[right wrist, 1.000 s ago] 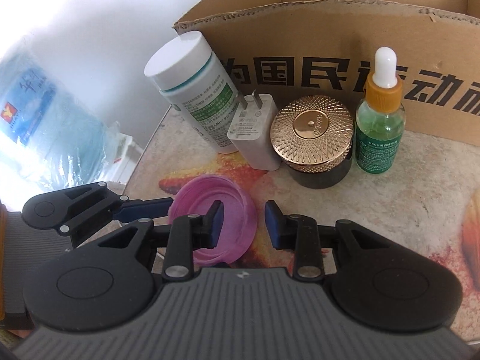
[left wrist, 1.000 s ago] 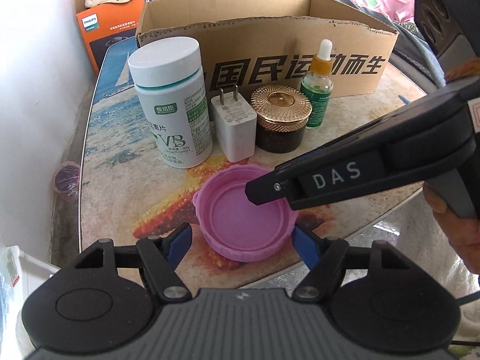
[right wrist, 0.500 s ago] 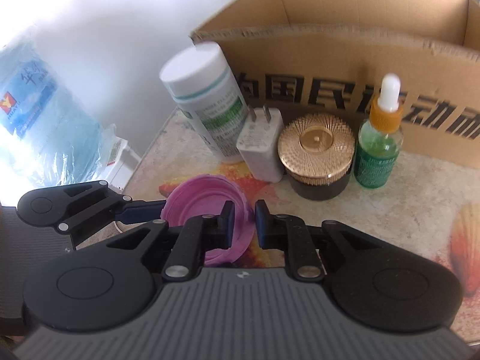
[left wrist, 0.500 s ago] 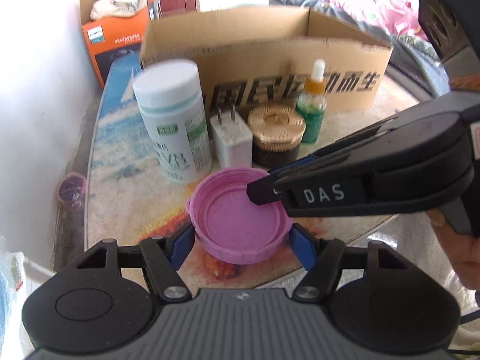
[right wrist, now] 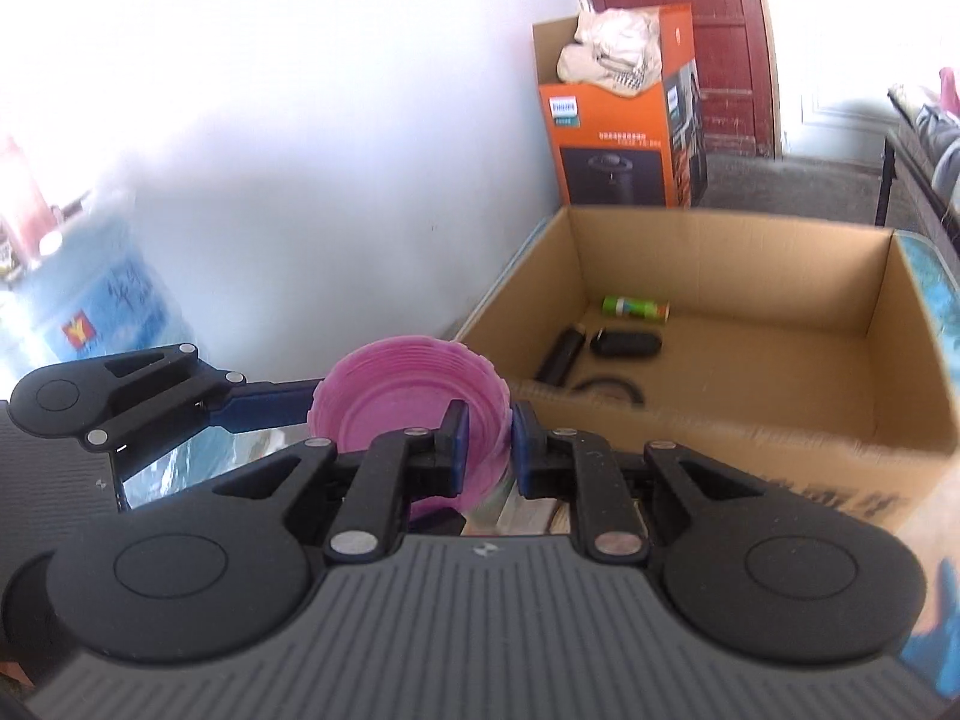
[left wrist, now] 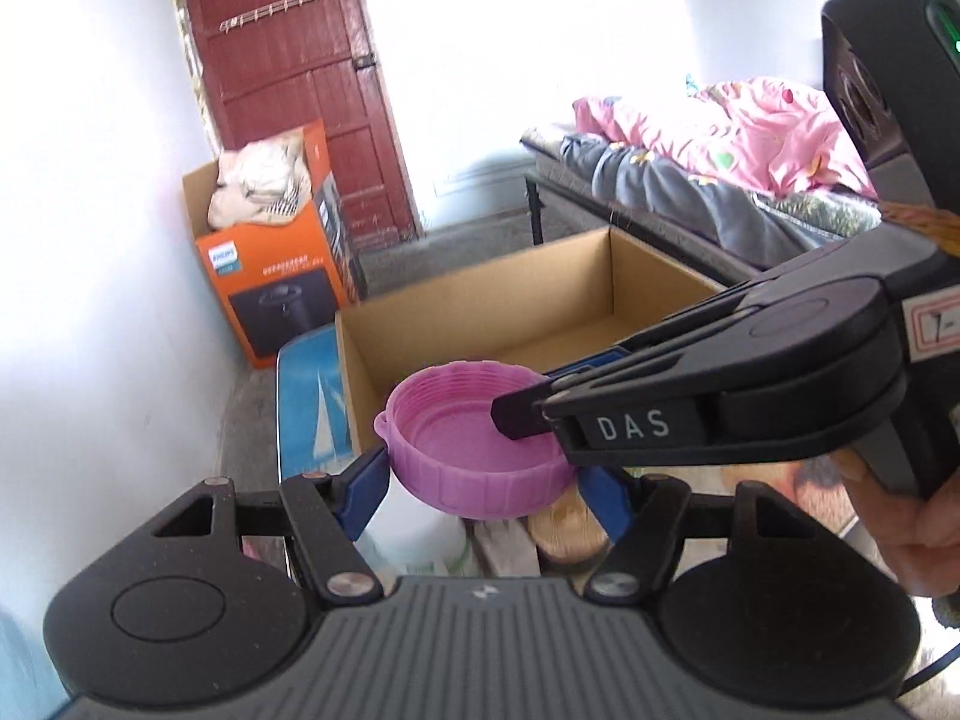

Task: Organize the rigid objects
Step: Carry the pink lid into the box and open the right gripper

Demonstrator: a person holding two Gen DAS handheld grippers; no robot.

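Pink lid (left wrist: pixel 477 450) held aloft by both grippers, near the box (right wrist: pixel 738 324).
Left gripper (left wrist: pixel 480 480) clamps the lid's outer sides; right gripper (right wrist: pixel 485 444) pinches its rim wall. Lid's hollow faces up, tilted; it sits before the box's near wall. Items under the lid are blurred and hidden.

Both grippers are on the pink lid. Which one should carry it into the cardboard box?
Probably right. The right gripper pinches the pink lid's rim on the side nearest the cardboard box, whose opening lies just ahead. The left gripper clamps it across its width from the near side, farther from the box.
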